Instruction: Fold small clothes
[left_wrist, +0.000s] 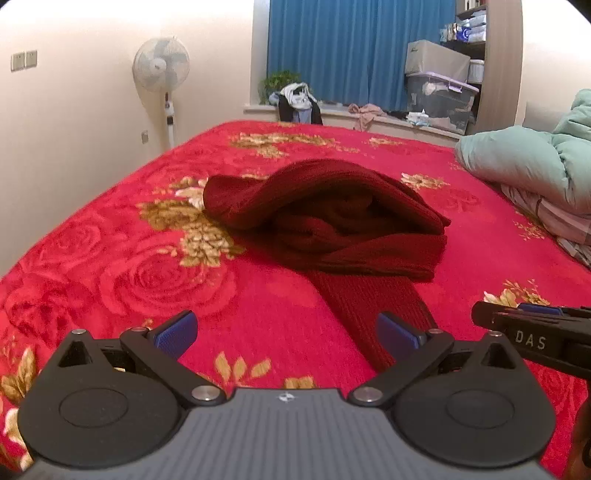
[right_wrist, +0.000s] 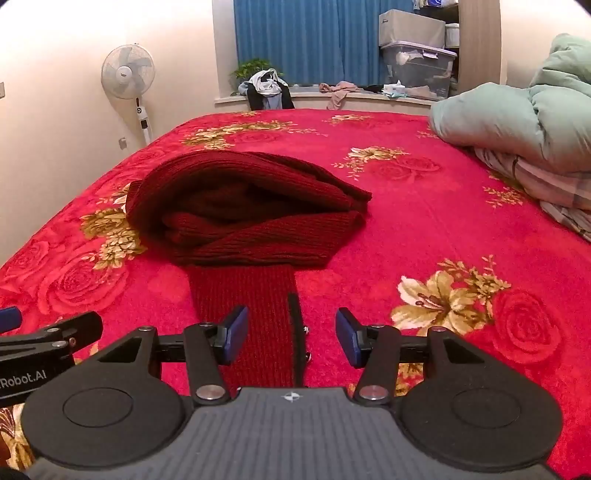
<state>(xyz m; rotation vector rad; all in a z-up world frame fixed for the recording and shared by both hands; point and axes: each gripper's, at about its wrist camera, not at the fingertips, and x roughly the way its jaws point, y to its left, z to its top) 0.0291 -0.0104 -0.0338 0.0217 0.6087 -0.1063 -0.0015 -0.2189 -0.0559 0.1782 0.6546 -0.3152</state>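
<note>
A dark red knitted garment (left_wrist: 325, 221) lies bunched in a heap on the red flowered bedspread (left_wrist: 110, 258). A long ribbed strip of it (right_wrist: 255, 295) runs from the heap (right_wrist: 243, 210) toward me. My left gripper (left_wrist: 286, 325) is wide open low over the bedspread, and its right finger (left_wrist: 397, 334) overlaps the strip's edge. My right gripper (right_wrist: 291, 328) stands open over the near end of the strip, with the knit and a thin black band (right_wrist: 295, 332) between its blue pads, which do not press on anything. Each gripper shows at the edge of the other's view.
A pale green duvet (right_wrist: 517, 122) over striped bedding fills the bed's right side. The bed's left edge drops off toward a wall with a standing fan (left_wrist: 162, 70). Beyond the bed are a window ledge with clothes (right_wrist: 266, 88), a blue curtain and storage boxes (right_wrist: 417, 62).
</note>
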